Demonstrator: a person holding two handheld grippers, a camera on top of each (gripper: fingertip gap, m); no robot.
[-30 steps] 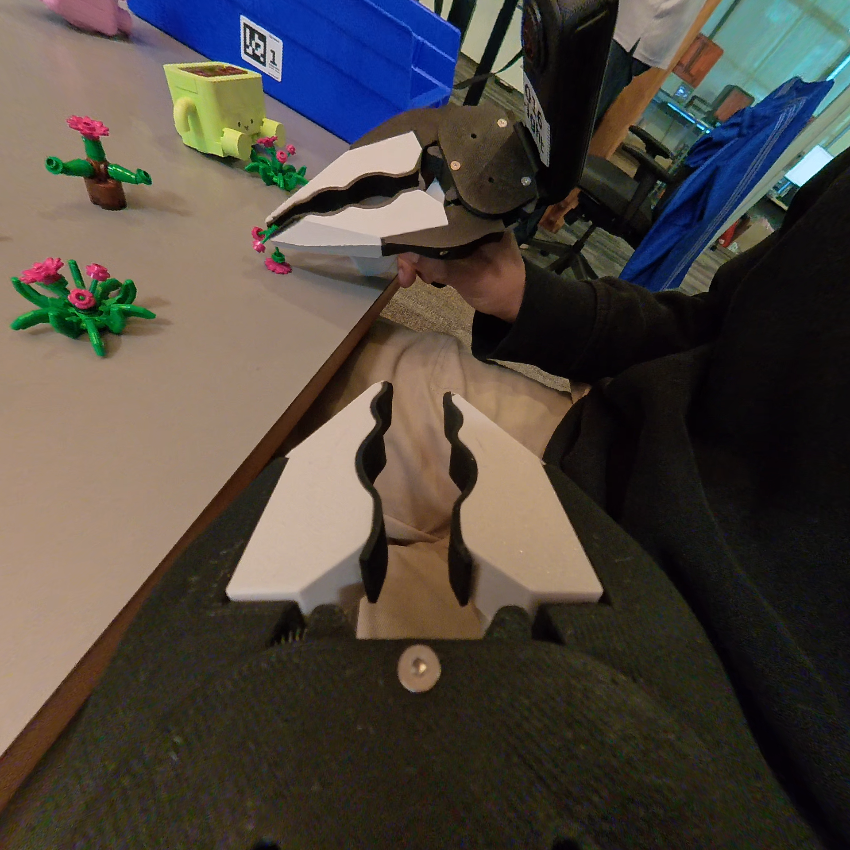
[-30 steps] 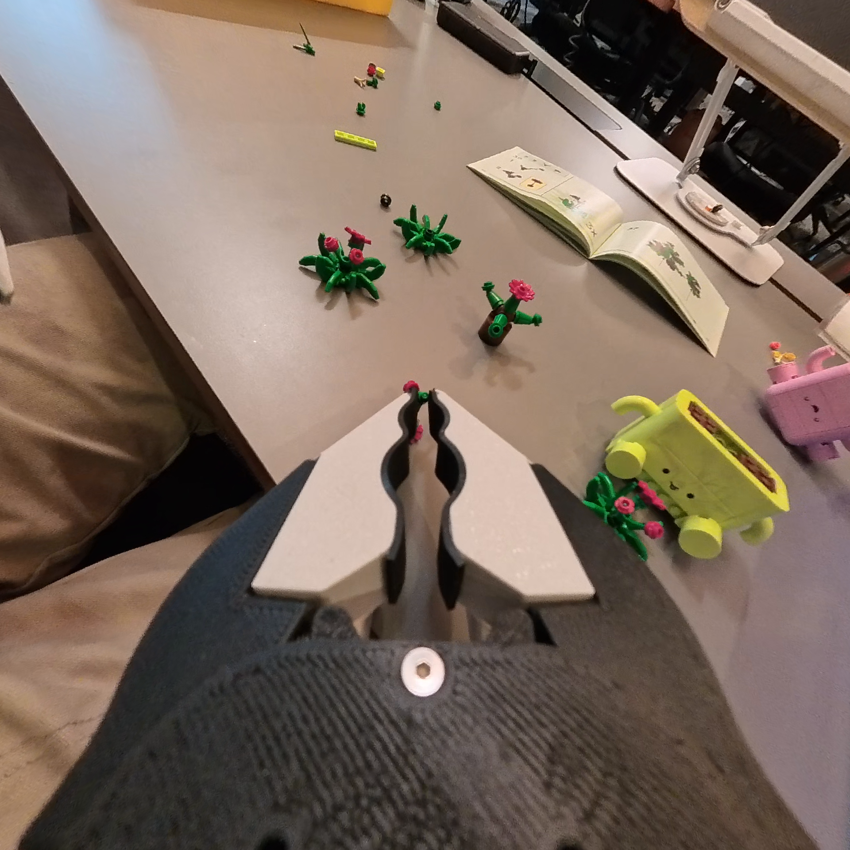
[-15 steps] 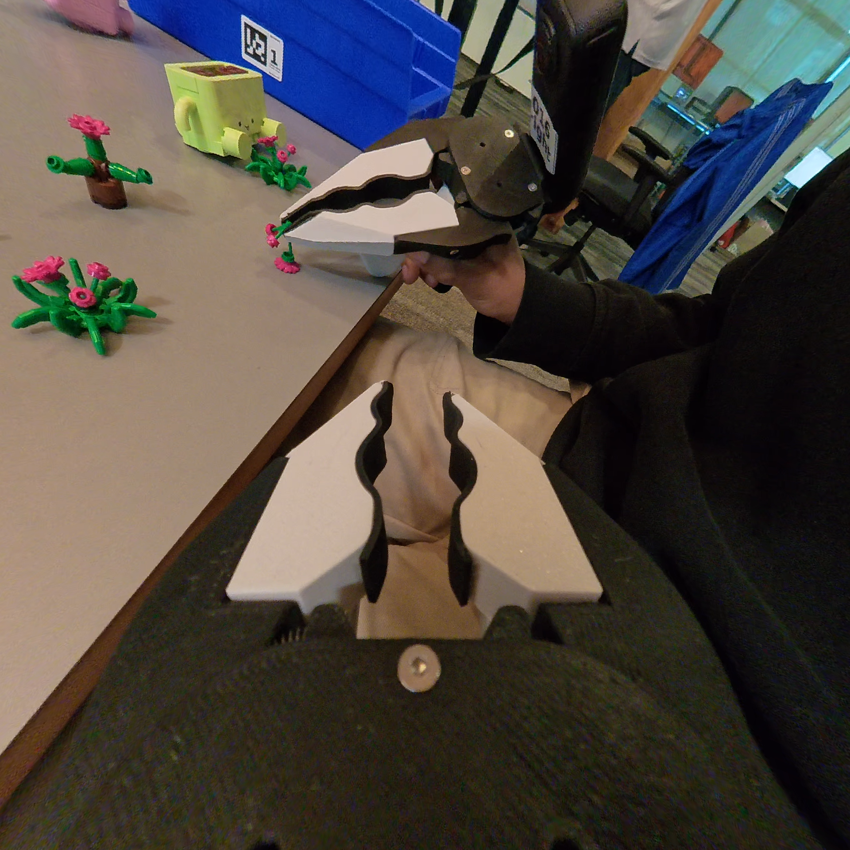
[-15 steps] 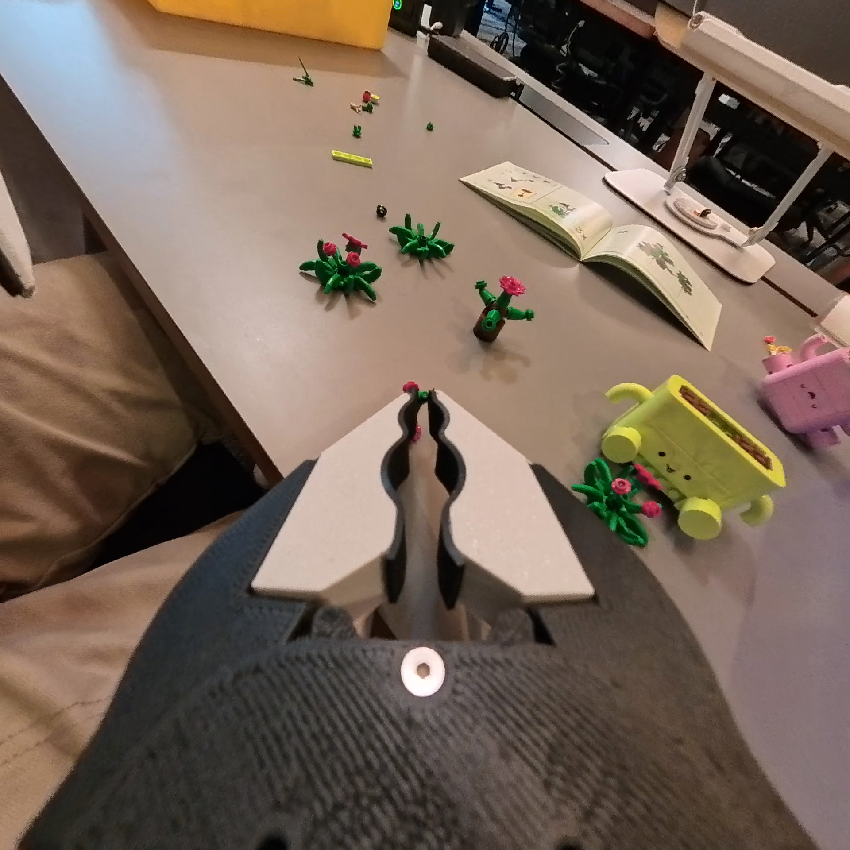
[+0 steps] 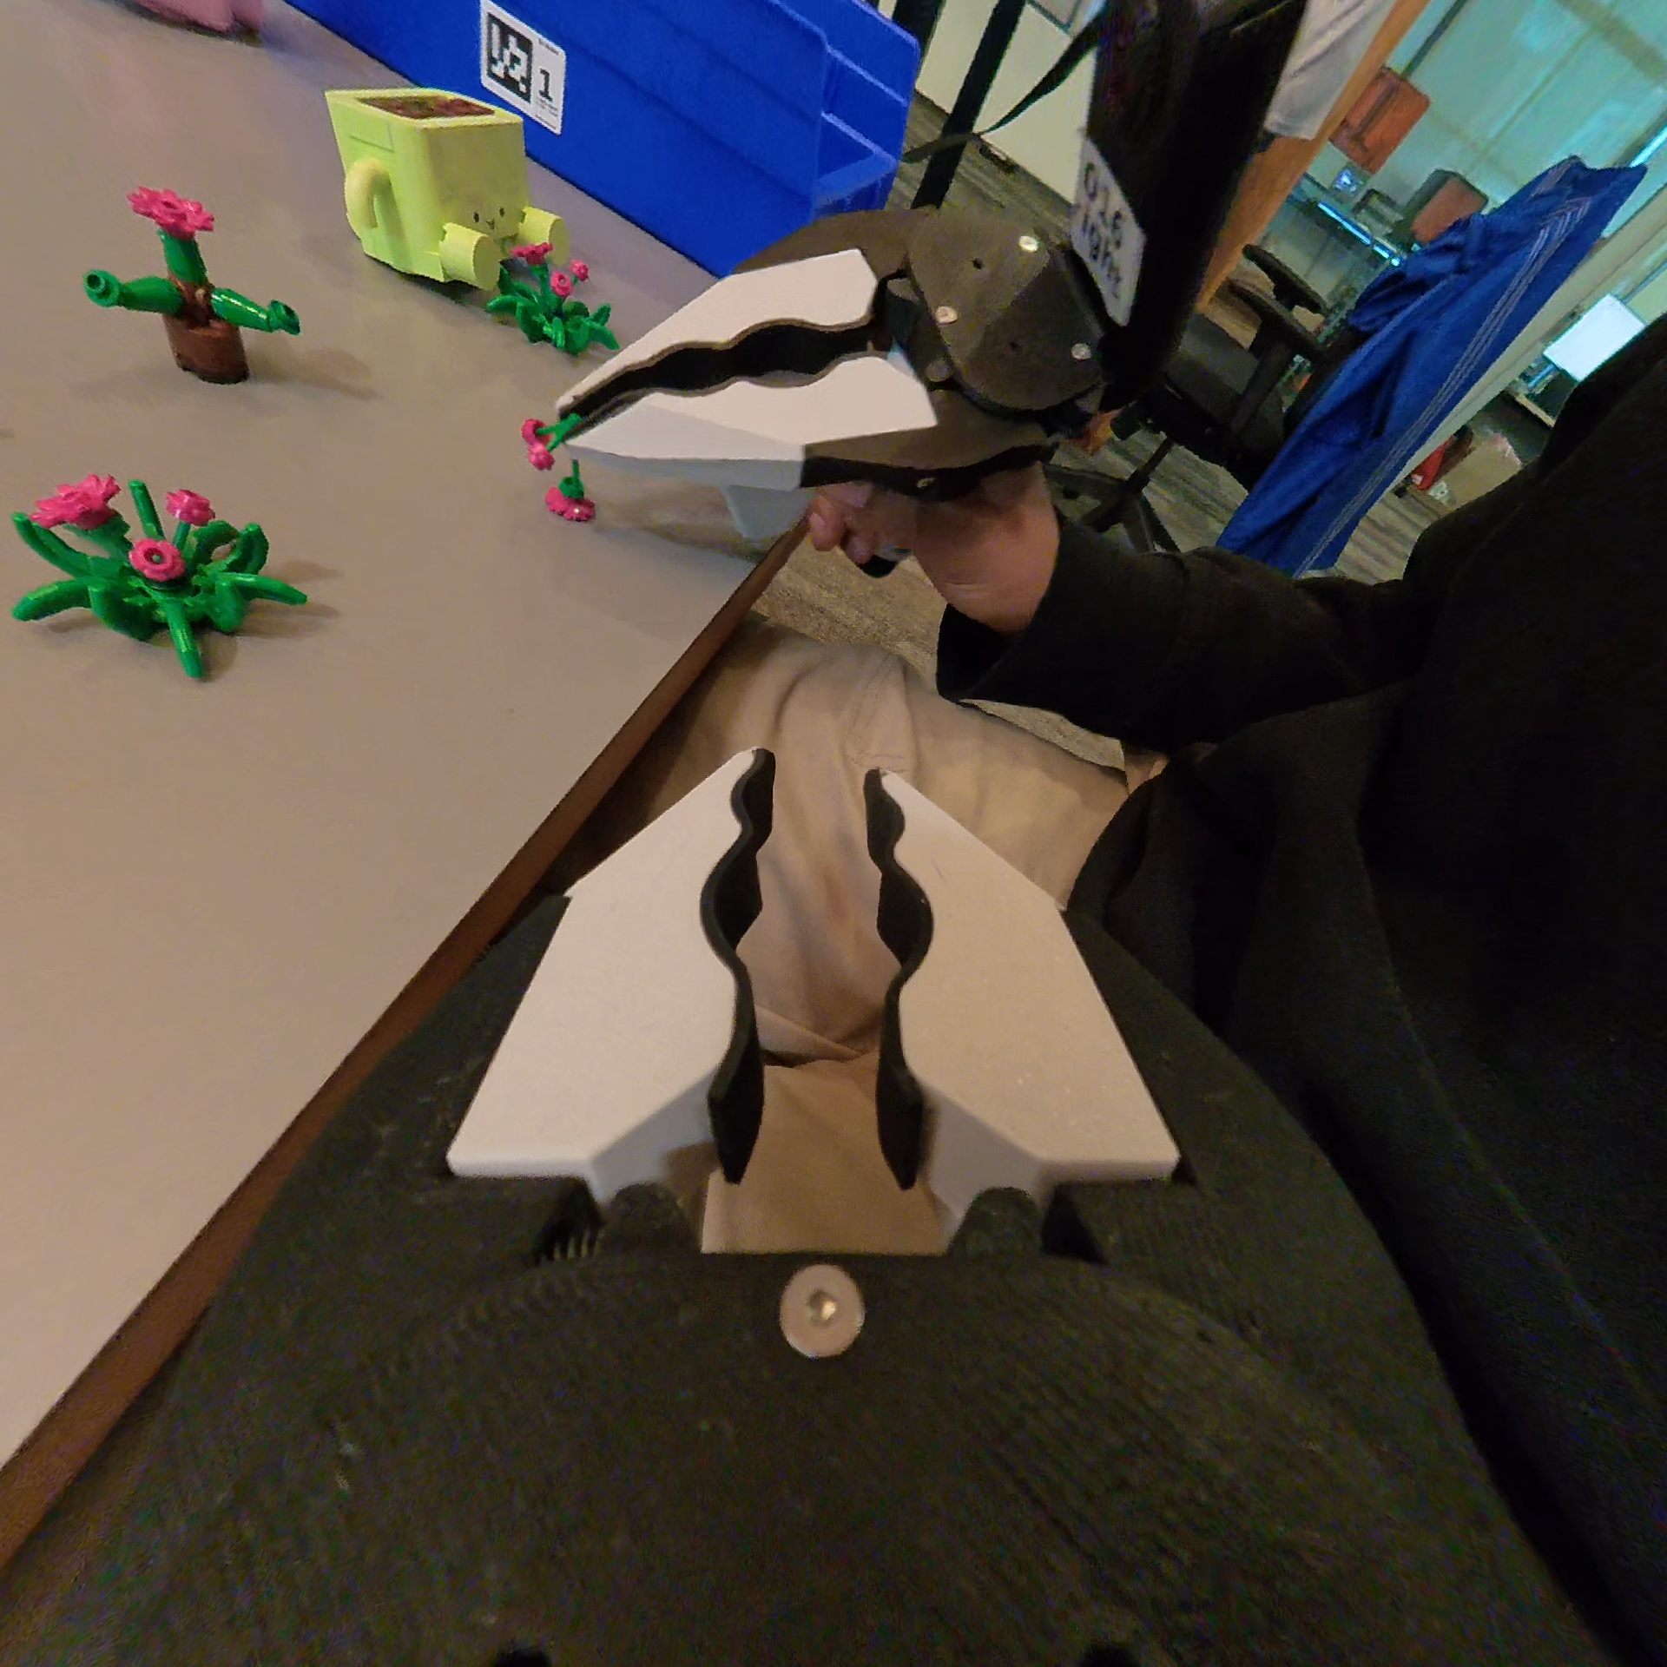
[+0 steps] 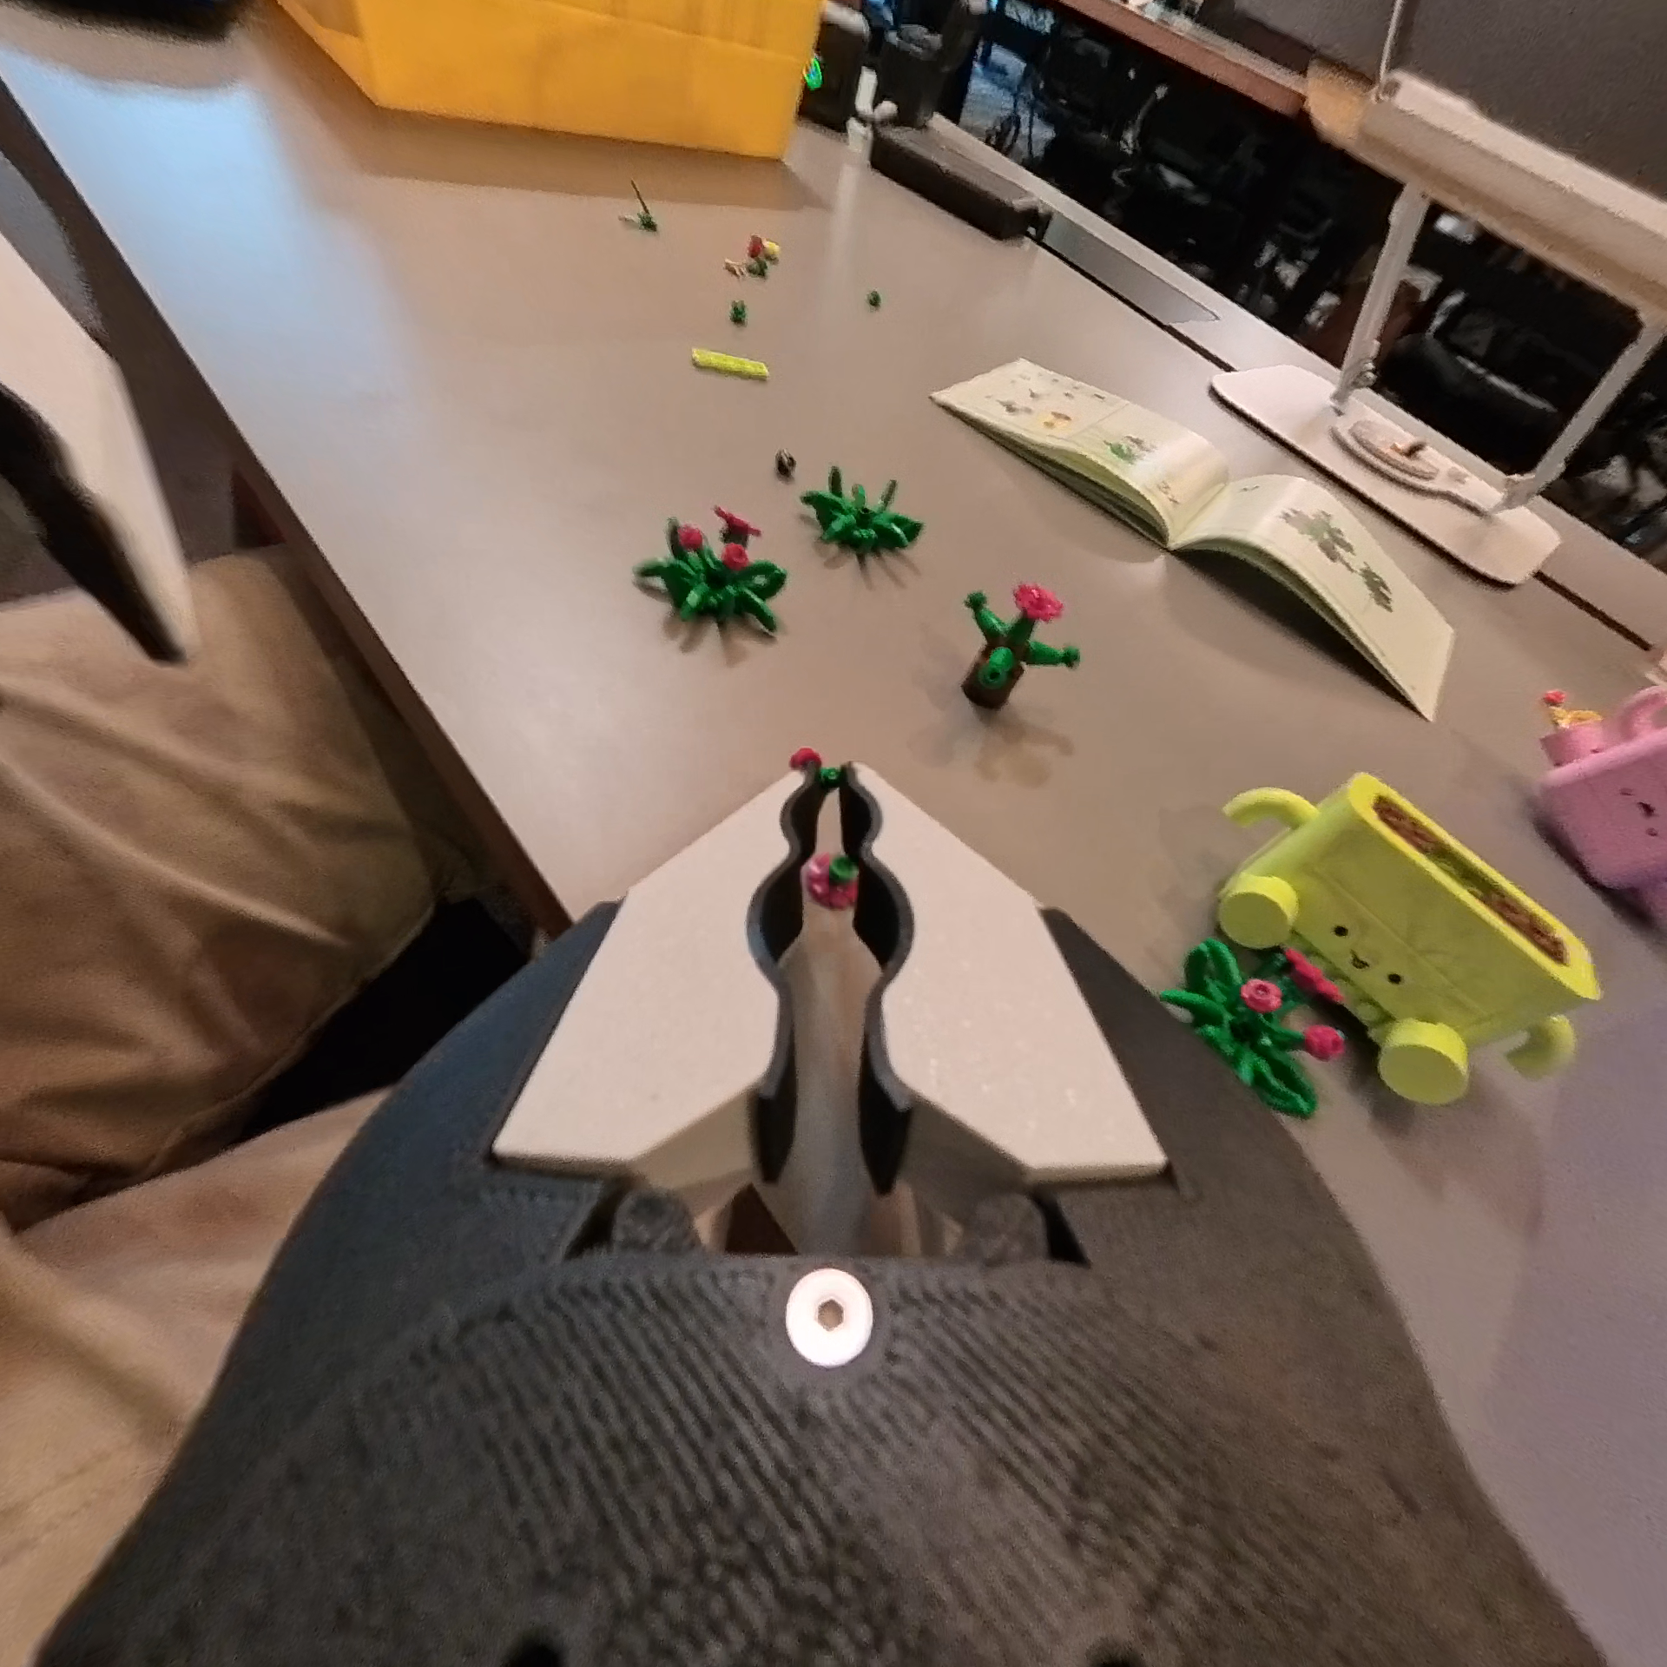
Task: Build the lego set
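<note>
grey desk (image 6: 469, 379) fills most of both views, its brown edge running beside the person's tan trousers. right gripper (image 6: 832, 783) is nearly closed, pinching a thin green flower stem (image 5: 561, 429) at its very tips; a pink bloom shows just past the tips, raised above the desk near its edge. a loose pink flower (image 5: 569, 501) lies on the desk directly below, seen through the finger gap in the right wrist view. left gripper (image 5: 819, 767) hangs off the desk over the person's lap, its jaws narrowly apart with nothing between them.

on the desk, a lime green pot with a face (image 6: 1407, 929) lies tipped on its side, a leafy flower cluster (image 6: 1249, 1024) touching its lower end. a small cactus in a brown pot (image 6: 1006, 645) stands upright farther in. beyond it sit a leafy plant with pink flowers (image 6: 713, 573) and, just beside that, a plain green leaf cluster (image 6: 861, 523). an open instruction booklet (image 6: 1200, 496) lies to the right, a pink pot (image 6: 1615, 812) at the frame edge. small loose pieces are scattered towards a yellow bin (image 6: 577, 63). a blue bin (image 5: 704, 99) sits behind the lime pot.
</note>
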